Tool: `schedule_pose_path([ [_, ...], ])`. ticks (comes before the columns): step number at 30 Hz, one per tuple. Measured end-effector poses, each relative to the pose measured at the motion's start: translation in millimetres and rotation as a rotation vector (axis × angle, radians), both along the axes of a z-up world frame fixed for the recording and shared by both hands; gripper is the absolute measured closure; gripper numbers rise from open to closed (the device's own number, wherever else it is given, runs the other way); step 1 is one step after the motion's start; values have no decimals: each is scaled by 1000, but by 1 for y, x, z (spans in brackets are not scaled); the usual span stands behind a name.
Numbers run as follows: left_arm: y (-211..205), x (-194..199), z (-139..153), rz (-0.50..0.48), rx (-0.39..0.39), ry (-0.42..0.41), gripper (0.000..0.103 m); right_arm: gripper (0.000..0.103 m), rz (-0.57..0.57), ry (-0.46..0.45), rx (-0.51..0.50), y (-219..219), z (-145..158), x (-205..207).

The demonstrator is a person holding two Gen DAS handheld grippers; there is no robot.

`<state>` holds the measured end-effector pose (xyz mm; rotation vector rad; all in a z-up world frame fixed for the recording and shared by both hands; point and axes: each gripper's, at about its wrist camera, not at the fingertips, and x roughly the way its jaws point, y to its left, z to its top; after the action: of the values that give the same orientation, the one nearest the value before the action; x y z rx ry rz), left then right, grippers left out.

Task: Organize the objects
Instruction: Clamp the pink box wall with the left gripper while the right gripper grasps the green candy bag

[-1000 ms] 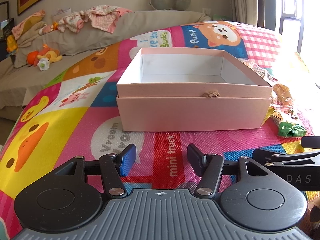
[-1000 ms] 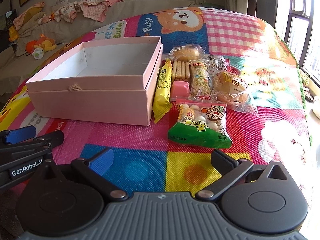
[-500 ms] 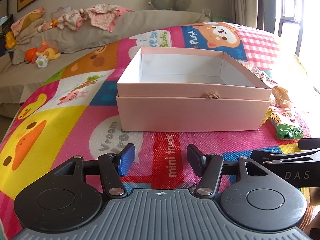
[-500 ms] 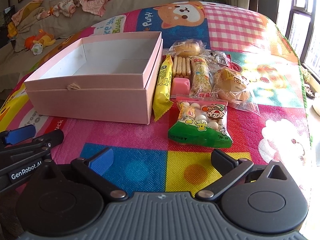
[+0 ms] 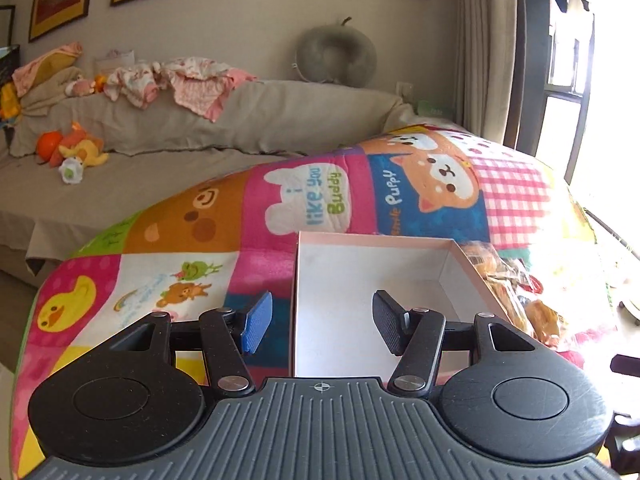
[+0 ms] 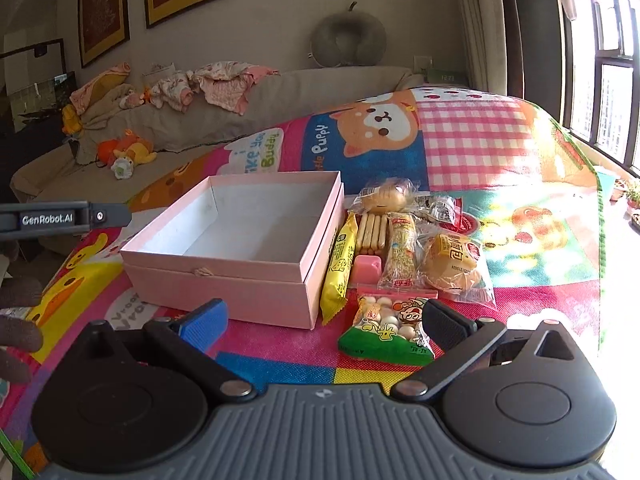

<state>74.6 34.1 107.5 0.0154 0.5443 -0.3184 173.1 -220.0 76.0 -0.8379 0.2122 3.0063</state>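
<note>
The left gripper is spread wide and holds nothing. It hangs above the left wall of the pink box; the blue pad is outside the wall and the black pad is over the white inside.

The right gripper is also spread and holds nothing. The green candy bag lies just in front, between its fingers.

The one box sits open on the cartoon play mat, its long axis from near-left to far-right in the right view. Beside its right wall lies a yellow snack bar, parallel to that wall. Next come biscuit sticks, a pink block, a cereal bar and two wrapped buns.

Behind is a beige sofa with clothes, a plush toy and a grey neck pillow.
</note>
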Motion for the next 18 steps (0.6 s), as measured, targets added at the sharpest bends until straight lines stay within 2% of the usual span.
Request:
schedule_pose_path([
  [3, -11, 54, -8, -3, 56, 103, 42, 0, 15, -19, -9, 12, 11, -8],
  [5, -16, 83, -25, 0, 98, 173, 42, 0, 12, -33, 9, 20, 16, -13],
  [9, -15, 107, -54, 16, 89, 263, 45, 1, 9, -48, 55, 36, 17, -13],
  [10, -16, 109, -58, 19, 84, 272, 51, 1, 11, -58, 68, 41, 14, -14],
  [11, -18, 111, -61, 14, 85, 284, 71, 3, 15, -68, 77, 42, 12, -15],
  [12, -20, 113, -63, 5, 94, 297, 86, 7, 21, -91, 86, 44, 6, -19],
  [13, -24, 116, -66, 11, 124, 317, 91, 14, 29, -123, 85, 45, -1, -23],
  [16, -28, 117, -70, 4, 150, 337, 91, 29, 49, -200, 50, 43, -19, -37],
  [18, -27, 117, -69, 4, 148, 339, 93, 29, 48, -197, 42, 43, -26, -42],
])
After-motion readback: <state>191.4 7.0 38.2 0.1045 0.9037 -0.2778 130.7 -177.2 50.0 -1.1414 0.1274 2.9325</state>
